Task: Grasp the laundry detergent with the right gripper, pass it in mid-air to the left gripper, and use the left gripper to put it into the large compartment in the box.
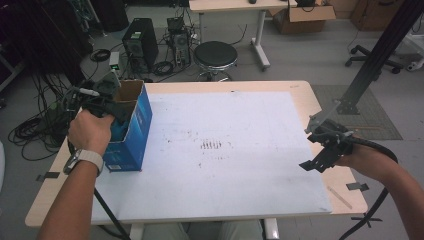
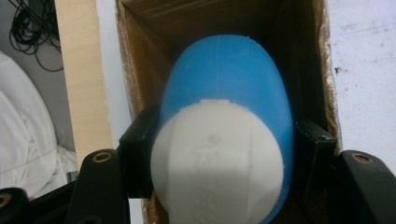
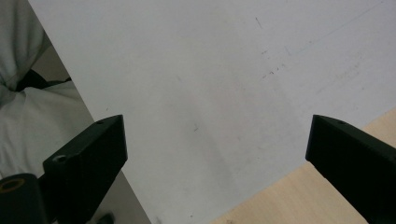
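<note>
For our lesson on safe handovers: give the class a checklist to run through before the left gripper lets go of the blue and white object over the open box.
1. Grip: left gripper is shut on the blue and white object, a jaw on each side. Ok.
2. Alignment: the object sits over the opening of the blue cardboard box, inside its walls. Ok.
3. Space inside: the box interior looks dark and bare above the object; the bottom is hidden. Cannot tell.
4. Box stability: it stands upright on the white mat. Ok.
5. Right gripper is open, holding nothing, far from the box. Ok.
</note>
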